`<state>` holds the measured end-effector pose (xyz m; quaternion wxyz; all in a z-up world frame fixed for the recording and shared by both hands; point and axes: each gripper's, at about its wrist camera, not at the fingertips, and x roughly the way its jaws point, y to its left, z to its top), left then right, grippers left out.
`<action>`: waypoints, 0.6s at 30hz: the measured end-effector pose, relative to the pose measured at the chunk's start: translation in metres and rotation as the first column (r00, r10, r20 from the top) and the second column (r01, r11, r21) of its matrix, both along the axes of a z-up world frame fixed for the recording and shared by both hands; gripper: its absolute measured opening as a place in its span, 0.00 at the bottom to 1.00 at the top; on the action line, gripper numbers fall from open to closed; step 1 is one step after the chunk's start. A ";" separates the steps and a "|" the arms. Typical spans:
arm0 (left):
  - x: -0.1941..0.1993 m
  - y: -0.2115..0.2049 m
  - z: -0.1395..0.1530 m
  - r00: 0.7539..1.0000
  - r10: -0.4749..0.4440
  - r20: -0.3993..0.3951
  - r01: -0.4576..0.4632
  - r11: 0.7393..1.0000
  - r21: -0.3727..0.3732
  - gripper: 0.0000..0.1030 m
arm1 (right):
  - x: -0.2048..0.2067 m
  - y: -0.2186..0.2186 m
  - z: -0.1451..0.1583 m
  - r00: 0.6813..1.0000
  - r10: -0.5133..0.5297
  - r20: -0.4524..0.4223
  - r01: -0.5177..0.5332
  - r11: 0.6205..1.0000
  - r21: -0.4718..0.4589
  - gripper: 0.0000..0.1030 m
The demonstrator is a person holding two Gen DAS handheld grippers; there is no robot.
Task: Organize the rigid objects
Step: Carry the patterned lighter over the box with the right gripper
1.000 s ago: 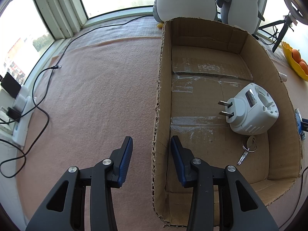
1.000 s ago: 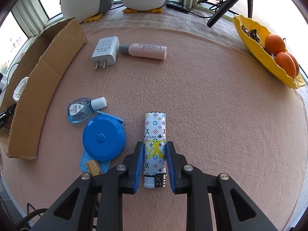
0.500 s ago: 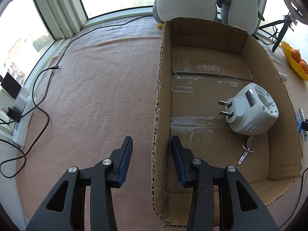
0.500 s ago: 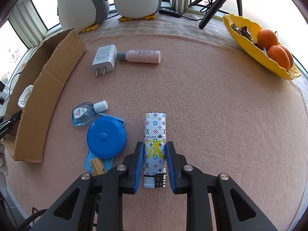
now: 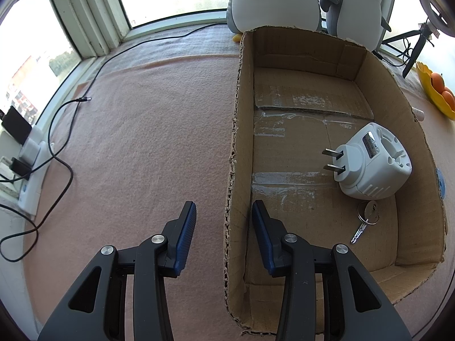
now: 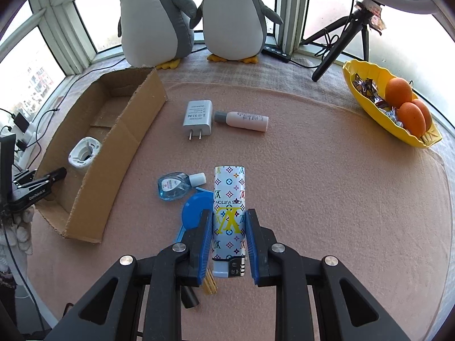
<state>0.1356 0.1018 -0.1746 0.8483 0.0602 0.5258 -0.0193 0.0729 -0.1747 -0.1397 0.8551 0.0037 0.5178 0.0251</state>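
My right gripper [image 6: 229, 214] is shut on a patterned lighter [image 6: 229, 187], held lengthwise above the pink carpet. Below it lie a blue round tape measure [image 6: 196, 209] and a small clear blue bottle [image 6: 173, 189]. Farther off rest a white charger [image 6: 197, 116] and a pale tube bottle [image 6: 244, 120]. The cardboard box [image 5: 418, 147] [image 6: 122, 142] holds a white plug adapter [image 5: 375, 167] [image 6: 84, 156] and a key [image 5: 365, 221]. My left gripper [image 5: 224, 210] [image 6: 57, 174] stands open, its fingers astride the box's left wall without touching it.
Two plush penguins [image 6: 196, 17] stand at the window behind the box. A yellow bowl [image 6: 369, 113] with oranges and sweets sits at the right, a black tripod [image 6: 338, 48] beside it. Cables [image 5: 59, 142] and a power strip [image 5: 31, 170] run along the left window sill.
My right gripper has risen with the lighter, which is off the carpet; the objects below look smaller and farther. The left gripper and the box have not moved.
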 end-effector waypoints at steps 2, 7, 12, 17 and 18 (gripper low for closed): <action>0.000 0.000 0.000 1.000 0.000 0.000 0.000 1.000 -0.001 0.39 | 0.000 0.013 0.008 0.999 0.034 0.012 -0.034 0.999 0.009 0.20; 0.000 0.000 0.000 1.000 0.002 0.002 -0.002 1.000 -0.003 0.39 | -0.003 0.052 0.025 0.990 0.132 0.038 -0.133 0.991 0.025 0.20; -0.001 0.000 0.000 1.000 0.001 0.001 -0.001 1.000 -0.004 0.39 | -0.002 0.088 0.030 0.978 0.202 0.046 -0.205 0.977 0.065 0.20; -0.001 0.001 0.000 1.000 0.001 0.001 -0.001 1.000 -0.005 0.39 | 0.002 0.124 0.029 0.963 0.264 0.055 -0.268 0.960 0.082 0.20; -0.001 0.000 0.000 1.000 0.001 0.001 -0.001 1.000 -0.006 0.39 | 0.002 0.131 0.029 0.959 0.278 0.055 -0.281 0.956 0.083 0.20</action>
